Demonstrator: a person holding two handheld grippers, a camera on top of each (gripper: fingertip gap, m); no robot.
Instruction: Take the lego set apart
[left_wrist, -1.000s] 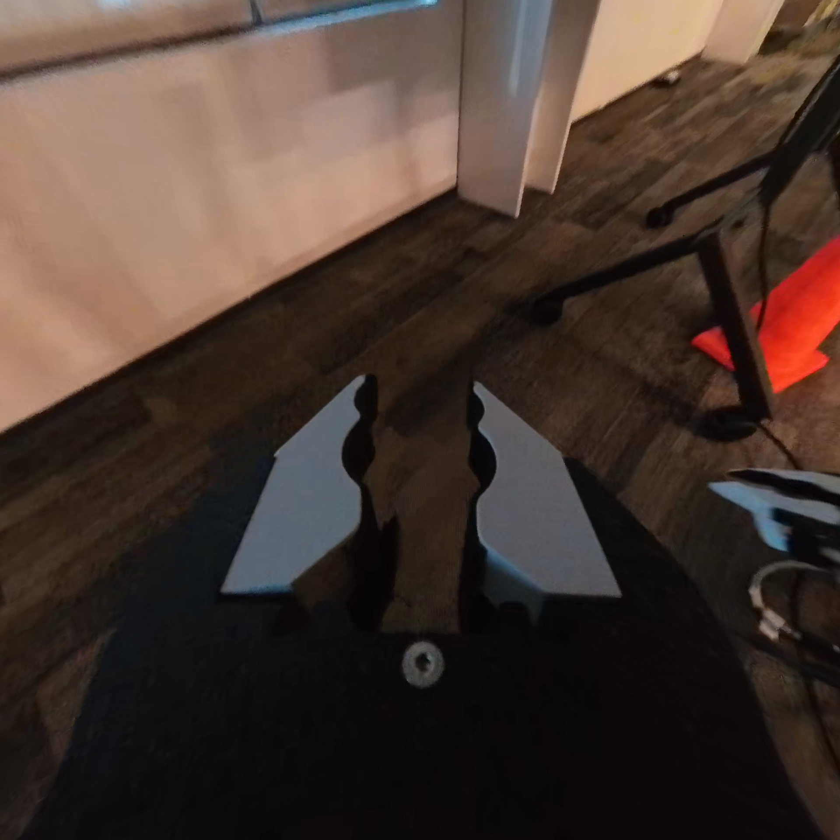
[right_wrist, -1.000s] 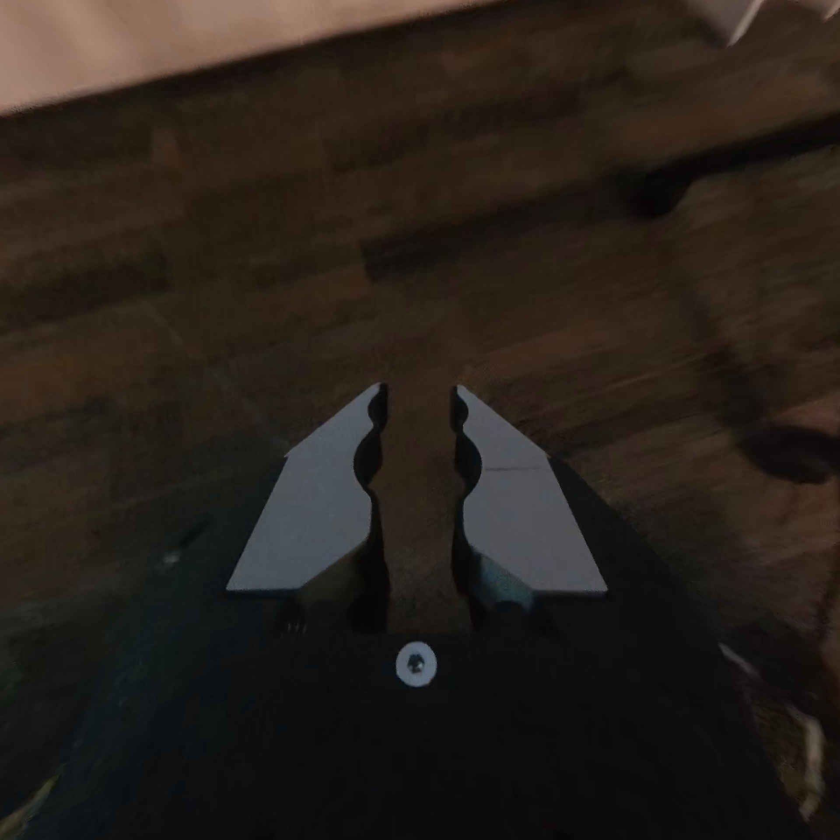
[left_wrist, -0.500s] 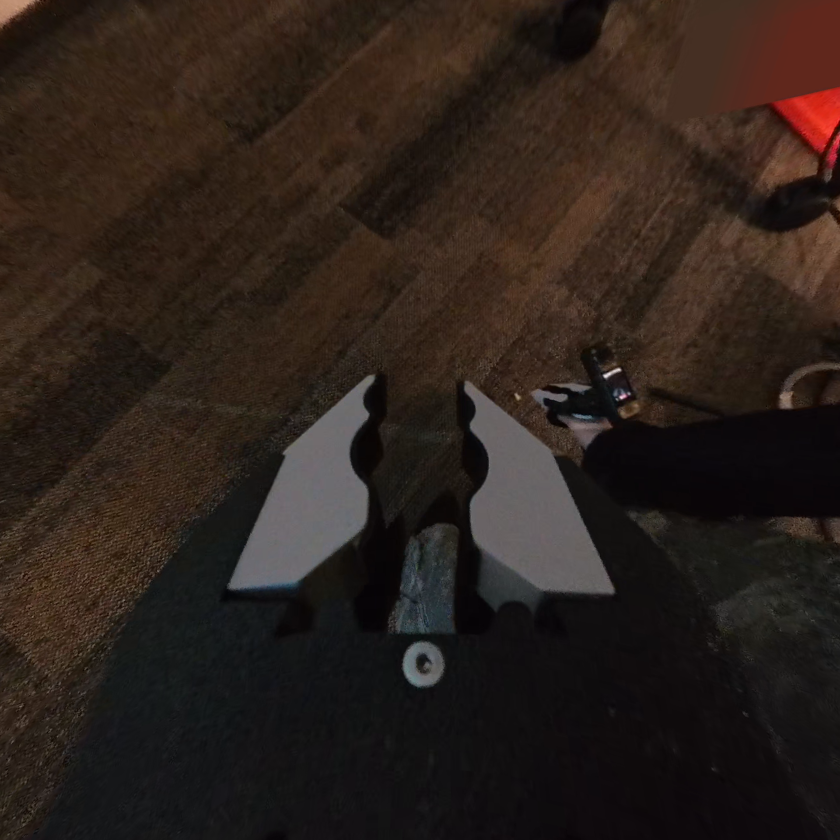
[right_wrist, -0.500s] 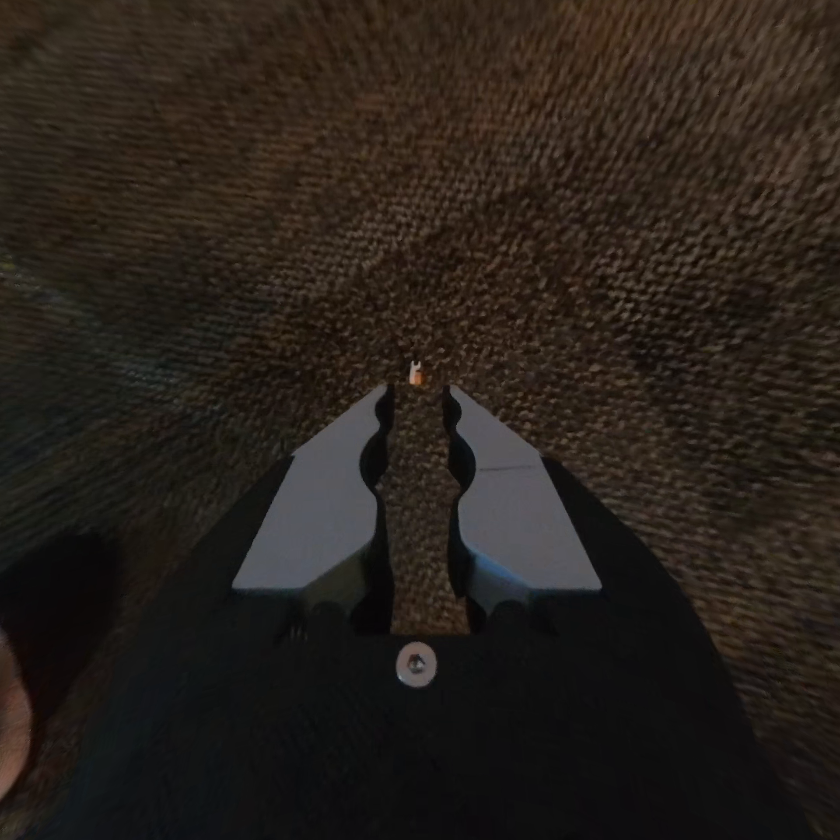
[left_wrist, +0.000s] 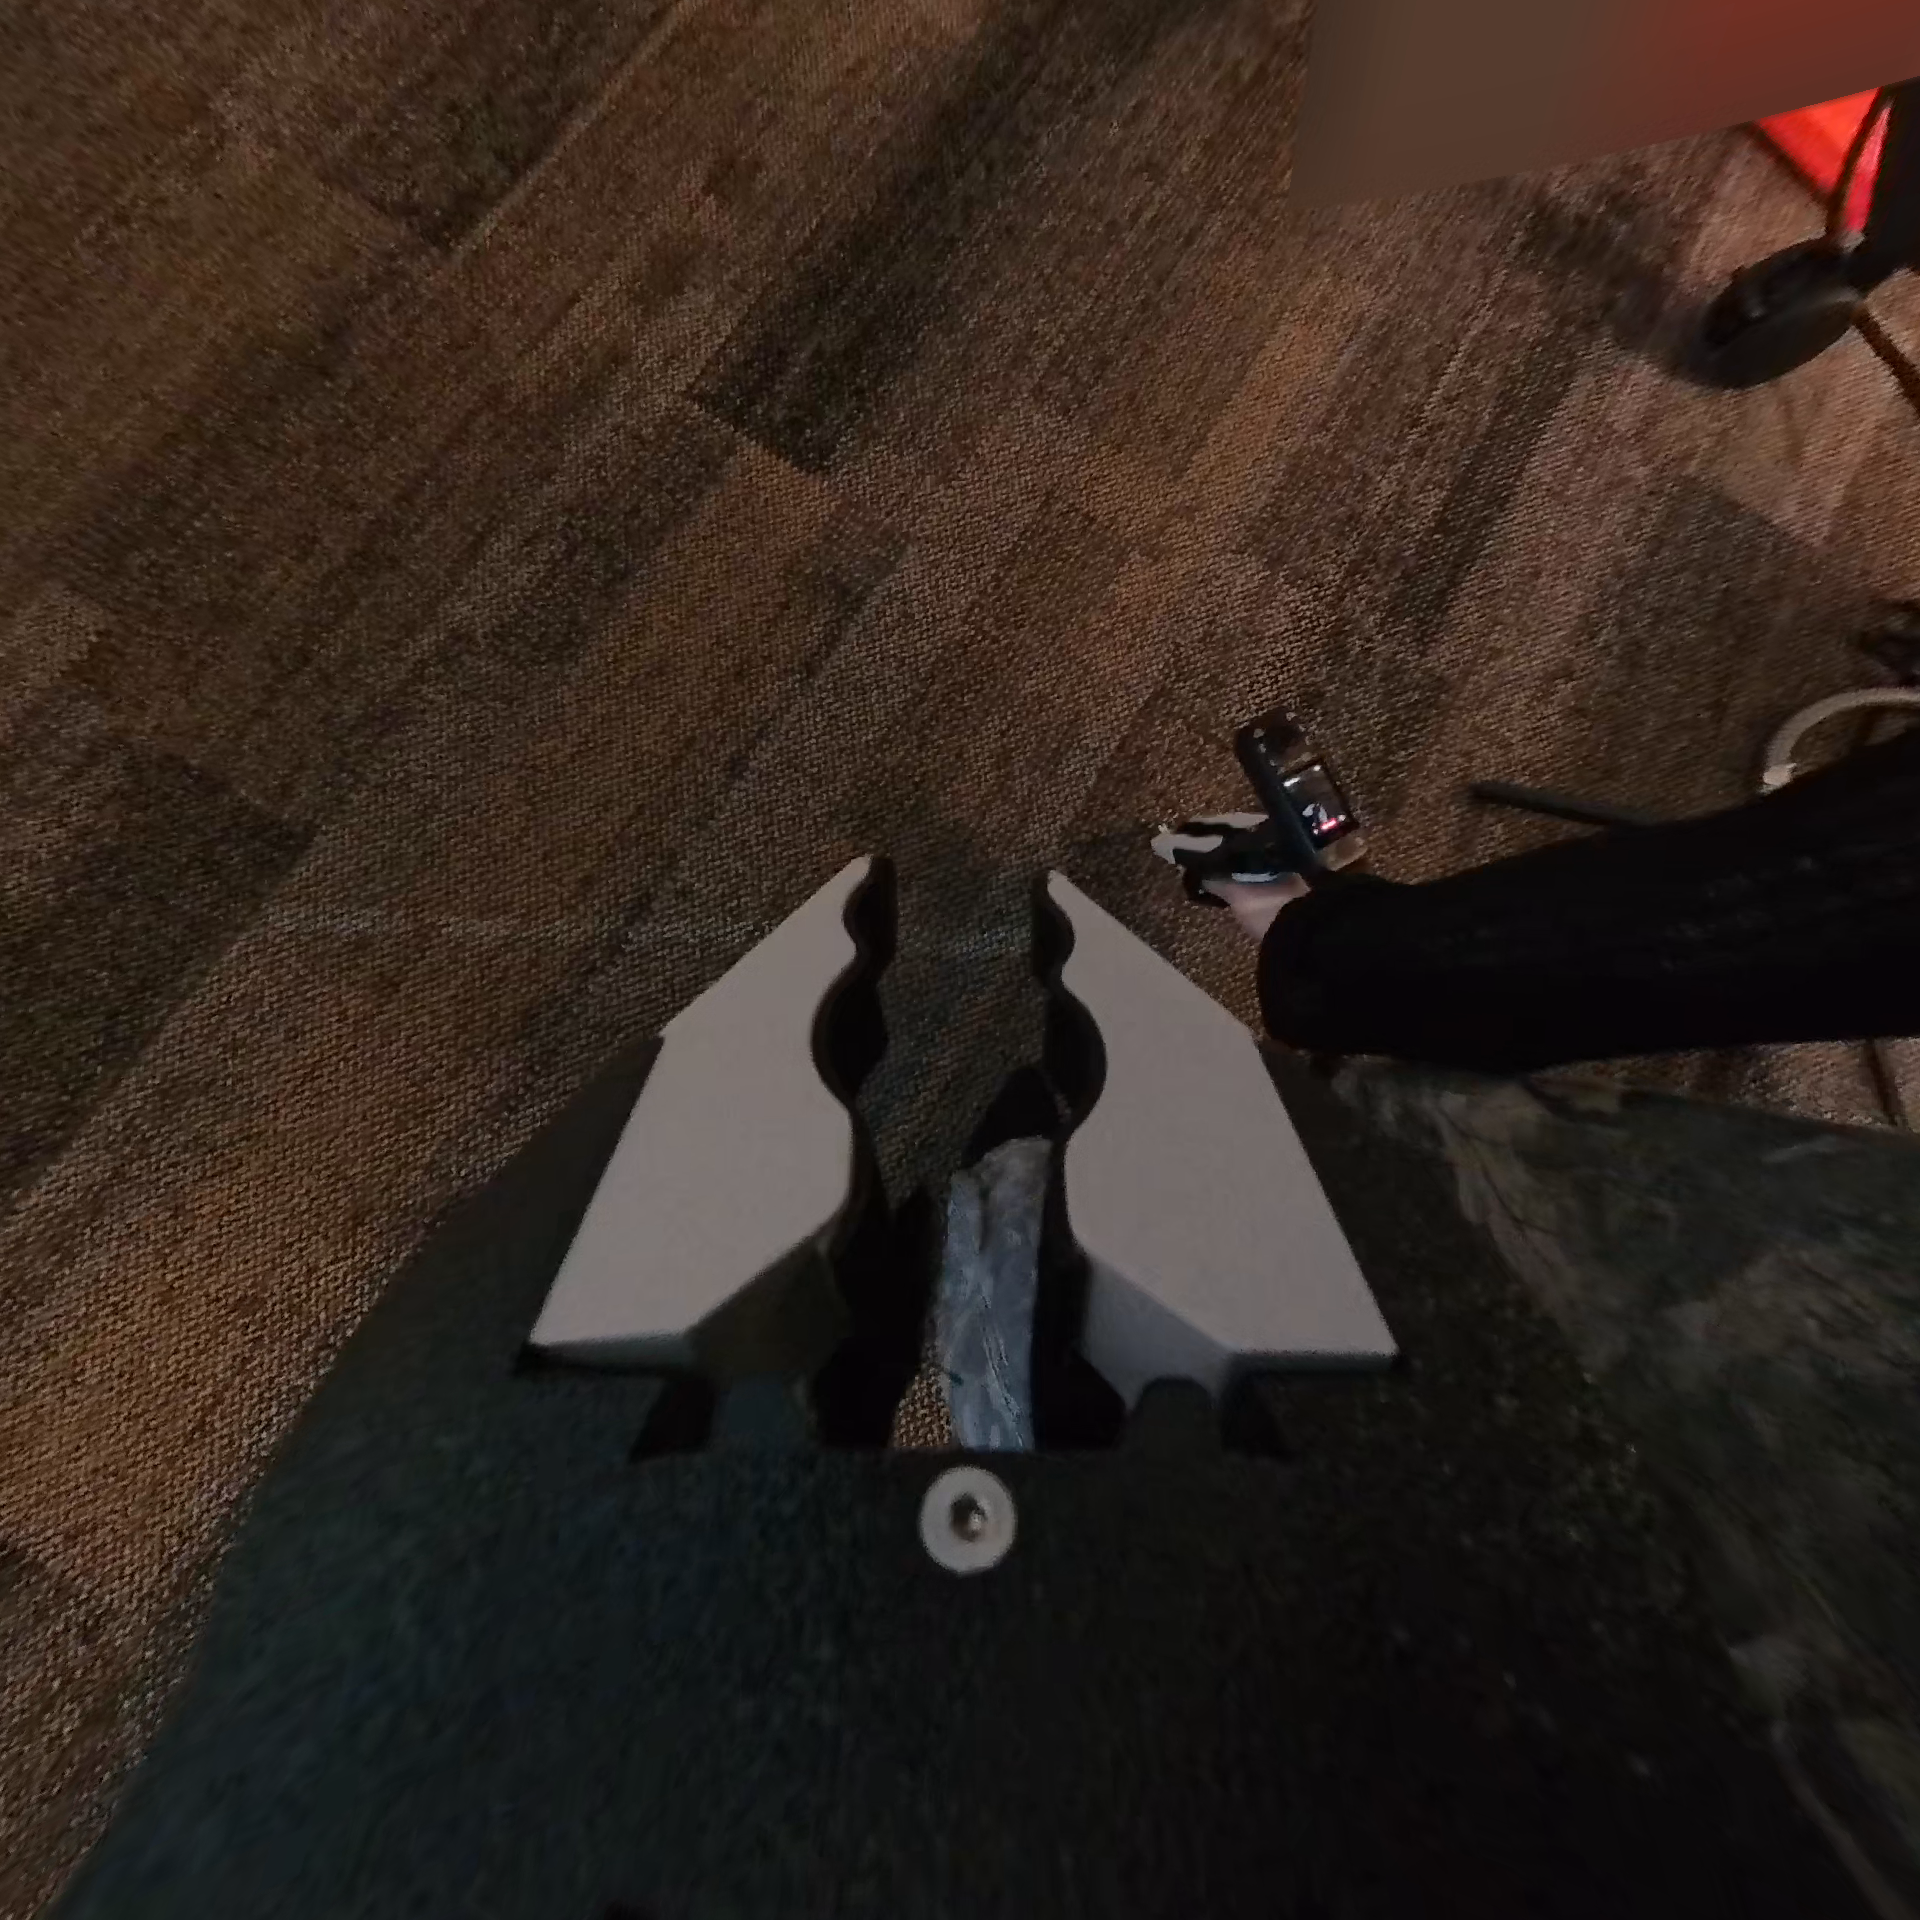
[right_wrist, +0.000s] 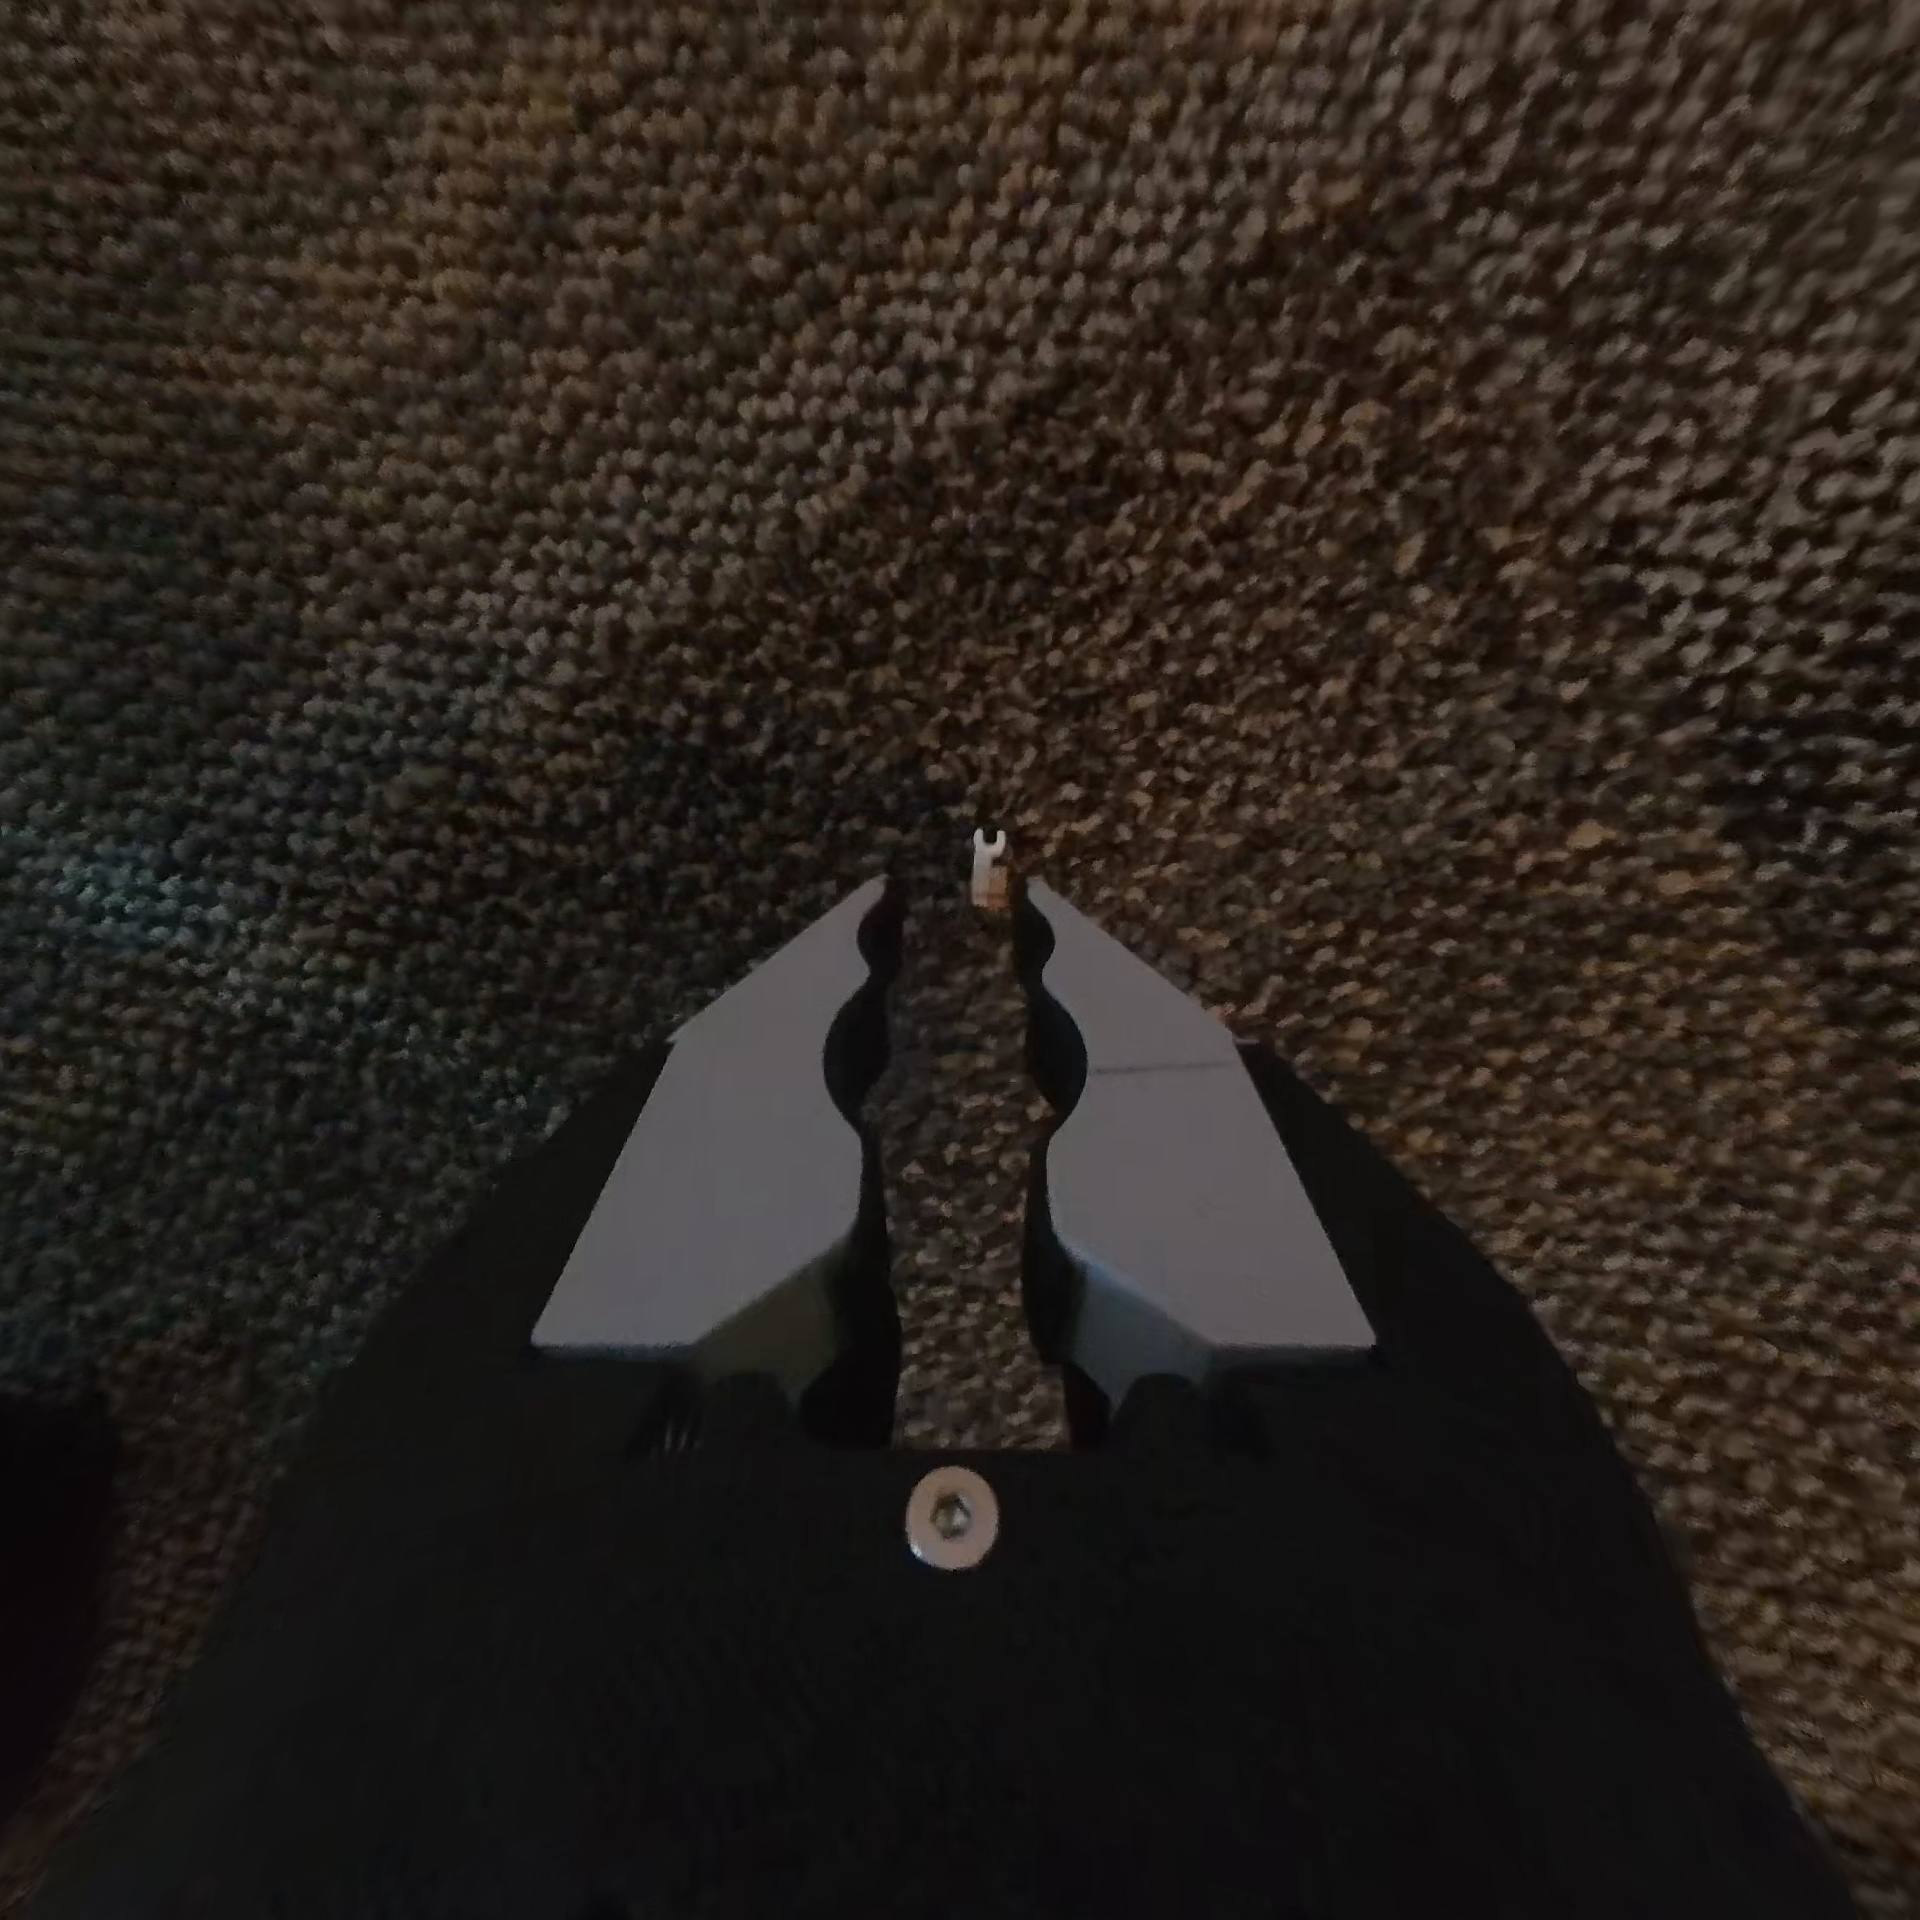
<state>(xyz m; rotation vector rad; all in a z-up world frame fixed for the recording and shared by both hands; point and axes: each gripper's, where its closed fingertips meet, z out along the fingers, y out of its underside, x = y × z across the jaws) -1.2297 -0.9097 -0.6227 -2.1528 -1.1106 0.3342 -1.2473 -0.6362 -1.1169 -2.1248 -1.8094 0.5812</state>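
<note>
One tiny white clip-ended lego piece (right_wrist: 988, 871)

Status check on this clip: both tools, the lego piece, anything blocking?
Left tool open, empty, over carpet. Right tool open, low over carpet, tiny white piece at its tips, not gripped. Nothing blocking; no other lego in view.
</note>
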